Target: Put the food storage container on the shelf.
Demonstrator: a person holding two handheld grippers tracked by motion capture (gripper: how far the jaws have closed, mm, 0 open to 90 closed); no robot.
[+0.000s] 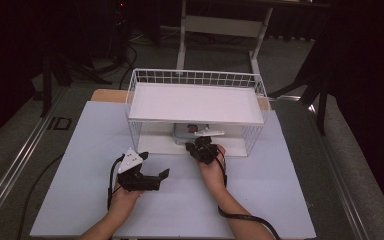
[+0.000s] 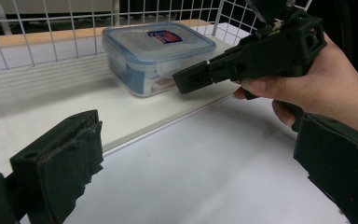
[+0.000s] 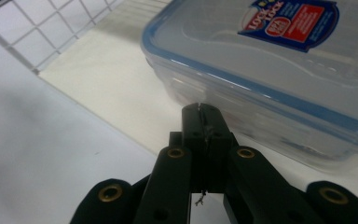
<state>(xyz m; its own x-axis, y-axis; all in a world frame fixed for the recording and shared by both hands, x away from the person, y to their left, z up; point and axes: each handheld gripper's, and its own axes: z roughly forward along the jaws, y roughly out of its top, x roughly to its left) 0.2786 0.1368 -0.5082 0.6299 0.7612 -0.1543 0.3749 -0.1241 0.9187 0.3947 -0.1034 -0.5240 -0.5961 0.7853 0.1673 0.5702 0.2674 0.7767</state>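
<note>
From the high view we saw a white wire rack (image 1: 196, 80) on the pale surface (image 1: 70, 200), a clear plastic box (image 1: 192, 131) under its shelf; our right tool (image 1: 203, 148) reached toward the box, our left tool (image 1: 145, 175) lay apart on the surface, jaws spread. In the left gripper view, the left tool (image 2: 200, 154) gaped wide and empty; the right tool (image 2: 193, 79) pointed at the box (image 2: 156, 51). In the right gripper view, the right tool (image 3: 204, 114) was pressed together, gripping nothing, just beside the box (image 3: 270, 60) wall.
</note>
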